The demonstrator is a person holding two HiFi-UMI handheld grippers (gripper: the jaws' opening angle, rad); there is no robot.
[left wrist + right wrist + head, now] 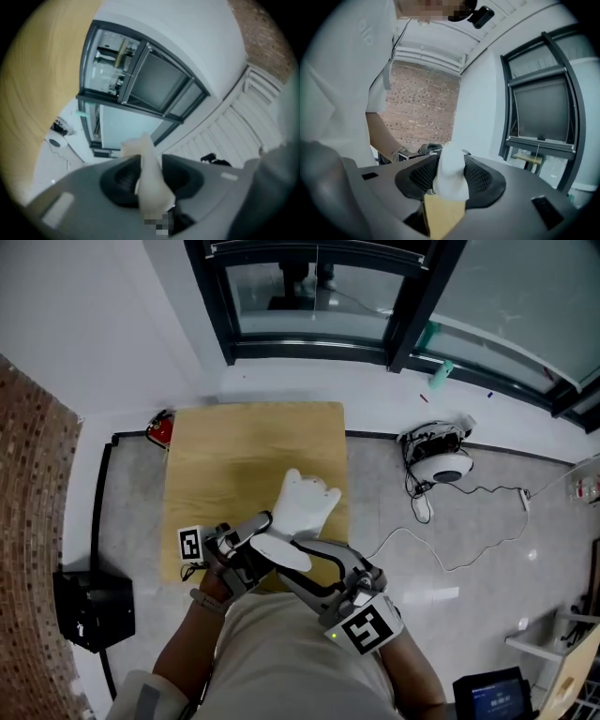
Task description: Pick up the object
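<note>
The white glove [302, 507] is off the desk [244, 442], hanging in the air above its near edge, roughly midway along that edge. I have it pinched from two sides. The left gripper [266, 527] comes in from the near-left corner and is clamped narrowly on a thin fold; its own view shows the fabric [149, 178] squeezed flat between the dark pads. The right gripper [287, 559] reaches in from my near right. Its ribbed pads stand wider, pressing on a thicker bunch of the glove [451, 176].

I judge the double hold is there because the thing is limp. One pinch would let it droop and swing, while two keep it spread and steady.

It reads as soft, matte, knitted or cotton-like cloth, with rounded finger shapes fanning toward the far-right side. The desk is a plain, pale wooden square, smooth and bare. A small red item [161, 430] sits just off its far-left corner. Beyond the right edge, a white round device [442, 465] and its loose cable lie on the glossy grey floor.
</note>
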